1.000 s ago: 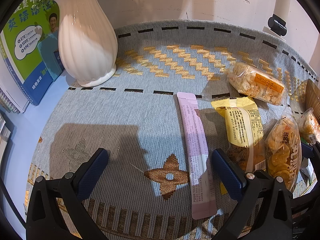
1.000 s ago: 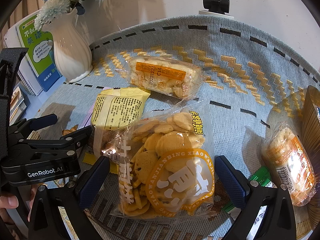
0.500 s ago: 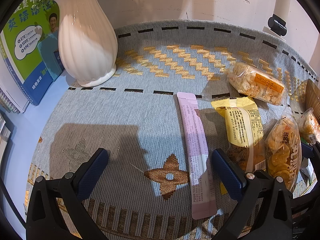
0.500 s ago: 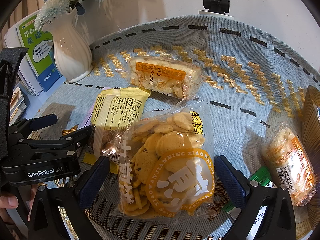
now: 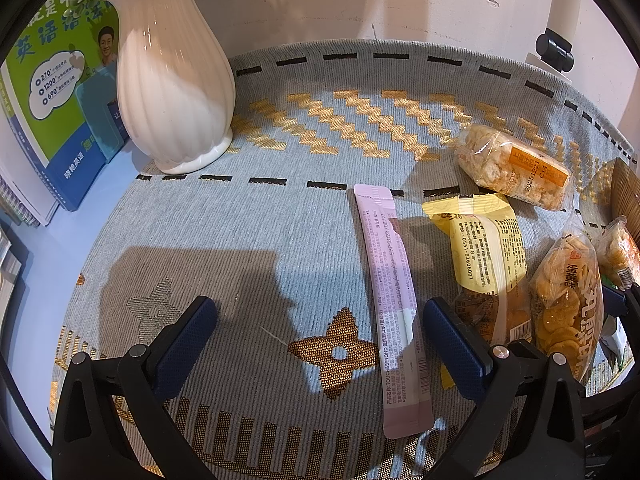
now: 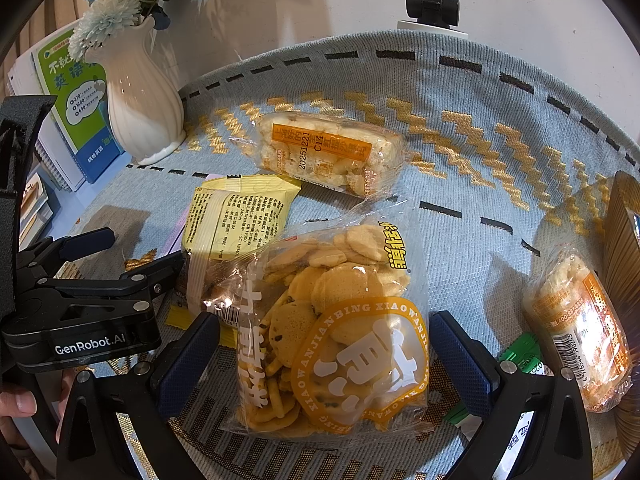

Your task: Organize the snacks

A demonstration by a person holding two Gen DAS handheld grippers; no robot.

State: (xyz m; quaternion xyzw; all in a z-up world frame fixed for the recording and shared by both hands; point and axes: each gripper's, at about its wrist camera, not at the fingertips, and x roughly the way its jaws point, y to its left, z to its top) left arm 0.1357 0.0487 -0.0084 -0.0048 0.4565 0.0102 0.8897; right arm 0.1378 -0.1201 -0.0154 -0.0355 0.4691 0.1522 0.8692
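Grey woven cloth (image 5: 280,216) w/ gold zigzags, black dashes. Ribbed white ceramic vase (image 5: 172,80). Long pink sachet (image 5: 394,296), yellow wrapper pack (image 5: 486,248), clear biscuit bag (image 6: 340,320) w/ orange-white logo.

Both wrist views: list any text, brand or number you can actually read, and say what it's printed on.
"GenRobot.AI": left gripper body.
"XIAOWANJIANBING": cookie bag.
"20251221 C14": rice cracker pack orange label.
"TOUCH&BEYOND": pink stick sachet.
"0551-82606007": yellow packet.
"270", "1200", "690": green book cover.
Barcode digits on the second rice cracker pack: too small to read.
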